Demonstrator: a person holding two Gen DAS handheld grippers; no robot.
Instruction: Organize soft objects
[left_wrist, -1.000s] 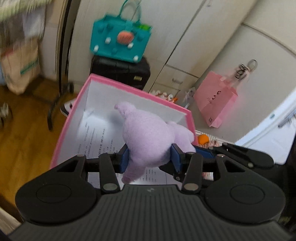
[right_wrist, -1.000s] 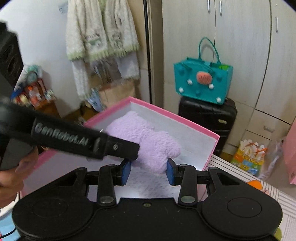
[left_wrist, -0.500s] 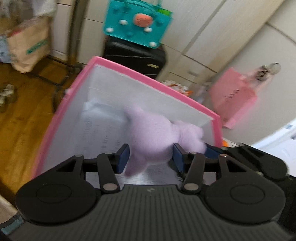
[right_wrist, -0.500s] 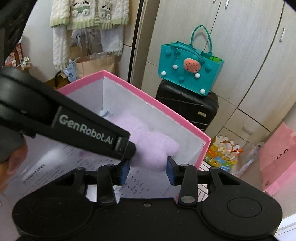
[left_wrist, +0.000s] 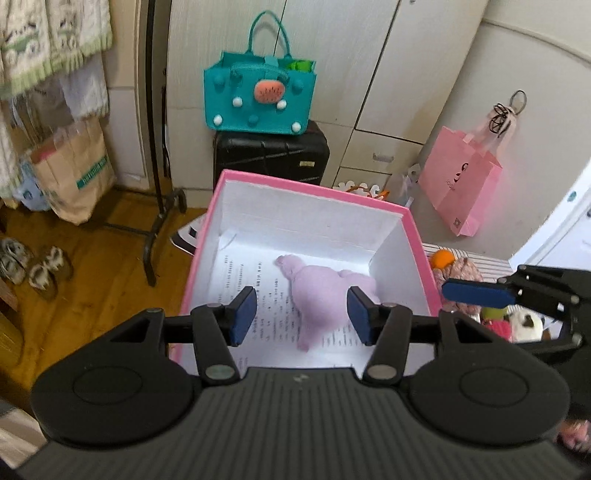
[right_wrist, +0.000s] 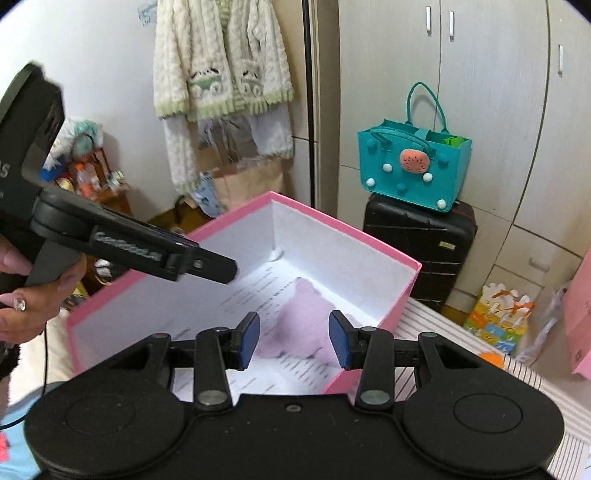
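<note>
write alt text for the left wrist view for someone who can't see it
A lilac plush toy lies on printed paper inside an open pink box, below the open left tool, whose pads do not touch it. A teal felt bag sits on a black suitcase behind.

The box (left_wrist: 417, 254) is pink outside and white inside. In it lies a light purple soft toy (left_wrist: 325, 291) on white paper with black writing (left_wrist: 251, 280). Behind the box, a blue-green bag (left_wrist: 258, 96) with white dots sits on a black suitcase (left_wrist: 269, 153).
</note>
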